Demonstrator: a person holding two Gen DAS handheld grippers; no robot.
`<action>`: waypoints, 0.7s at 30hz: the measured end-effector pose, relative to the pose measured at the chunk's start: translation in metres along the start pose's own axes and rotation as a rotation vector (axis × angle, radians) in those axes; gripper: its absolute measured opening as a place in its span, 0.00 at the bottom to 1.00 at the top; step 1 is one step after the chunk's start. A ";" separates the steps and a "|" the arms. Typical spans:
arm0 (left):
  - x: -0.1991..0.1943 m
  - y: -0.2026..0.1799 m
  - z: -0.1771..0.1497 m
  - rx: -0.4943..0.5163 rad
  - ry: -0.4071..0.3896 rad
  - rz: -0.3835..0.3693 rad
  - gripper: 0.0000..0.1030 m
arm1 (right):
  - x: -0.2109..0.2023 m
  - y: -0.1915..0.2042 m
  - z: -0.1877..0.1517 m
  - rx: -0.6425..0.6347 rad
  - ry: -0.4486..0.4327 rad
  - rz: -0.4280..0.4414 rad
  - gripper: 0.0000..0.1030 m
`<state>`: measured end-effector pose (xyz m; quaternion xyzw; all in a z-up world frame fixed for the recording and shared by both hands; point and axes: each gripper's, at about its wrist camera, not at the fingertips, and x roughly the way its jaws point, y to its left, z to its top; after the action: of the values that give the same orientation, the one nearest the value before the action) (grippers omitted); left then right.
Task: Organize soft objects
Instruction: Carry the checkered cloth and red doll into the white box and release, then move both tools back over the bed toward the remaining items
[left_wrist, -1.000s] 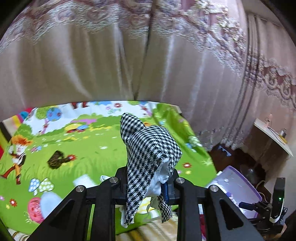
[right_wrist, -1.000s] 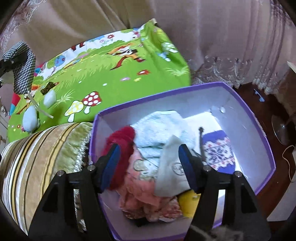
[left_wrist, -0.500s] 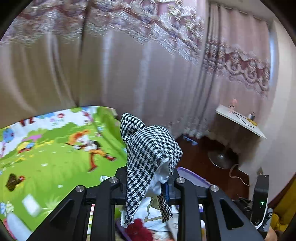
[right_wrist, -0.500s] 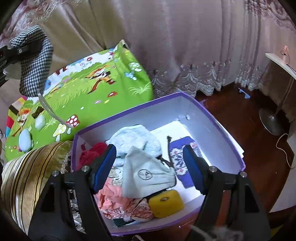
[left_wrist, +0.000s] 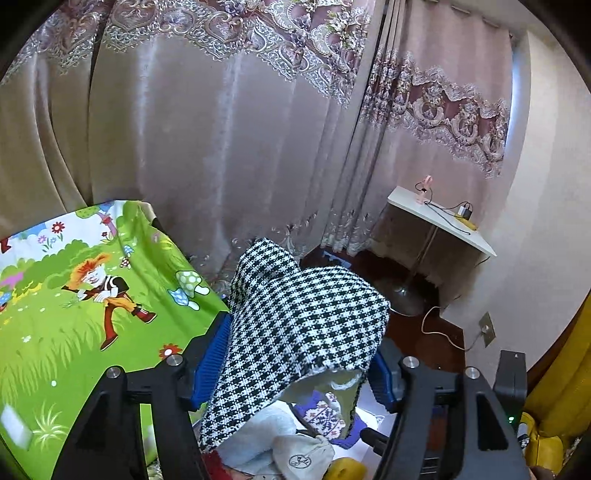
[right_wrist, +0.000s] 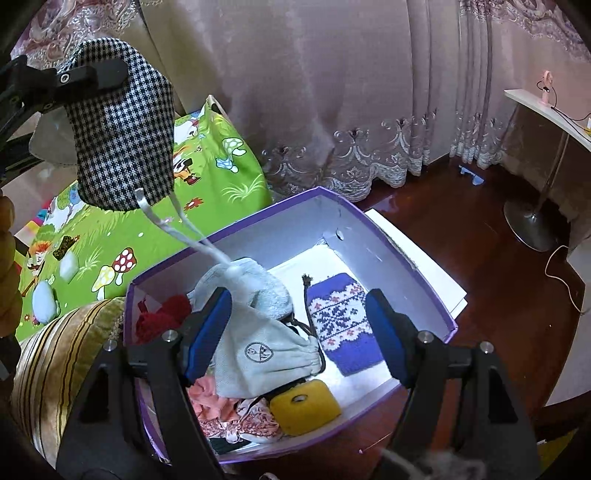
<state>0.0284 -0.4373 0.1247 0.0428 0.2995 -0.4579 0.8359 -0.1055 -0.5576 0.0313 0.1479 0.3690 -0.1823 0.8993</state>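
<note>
A black-and-white houndstooth hat (left_wrist: 303, 325) with white ribbons spans the gap between my left gripper's (left_wrist: 301, 336) blue pads while its jaws are opening. In the right wrist view the hat (right_wrist: 125, 133) still hangs from the left gripper's black finger (right_wrist: 92, 77), up and left of a purple box (right_wrist: 369, 229). The ribbons dangle to the box. My right gripper (right_wrist: 297, 299) is open over the box with nothing between its pads. Inside lie a grey pouch (right_wrist: 266, 354), a blue knit piece (right_wrist: 340, 321), a yellow sponge (right_wrist: 304, 406) and red wool (right_wrist: 162, 317).
A green cartoon mat (right_wrist: 122, 229) lies left of the box, with a striped cushion (right_wrist: 55, 362) at its near end. Heavy curtains (right_wrist: 332, 92) hang behind. A white side table (left_wrist: 439, 221) on a metal stand and a cable stand on the dark wood floor (right_wrist: 498, 280) to the right.
The left gripper swung right from over the mat to over the box, and its jaws spread so the hat widened between them. The right gripper pulled back and opened a little.
</note>
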 end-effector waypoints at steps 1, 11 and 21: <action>0.001 0.000 0.000 -0.002 0.003 0.003 0.69 | 0.000 0.000 0.000 0.000 -0.001 0.000 0.75; 0.049 0.012 -0.021 -0.004 0.295 0.071 0.88 | -0.003 0.008 0.001 -0.019 -0.002 0.008 0.75; 0.032 0.031 -0.027 -0.024 0.269 0.087 0.88 | -0.004 0.020 0.003 -0.042 -0.002 0.024 0.75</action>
<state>0.0529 -0.4337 0.0790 0.1065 0.4121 -0.4076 0.8079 -0.0977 -0.5405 0.0390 0.1331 0.3703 -0.1637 0.9046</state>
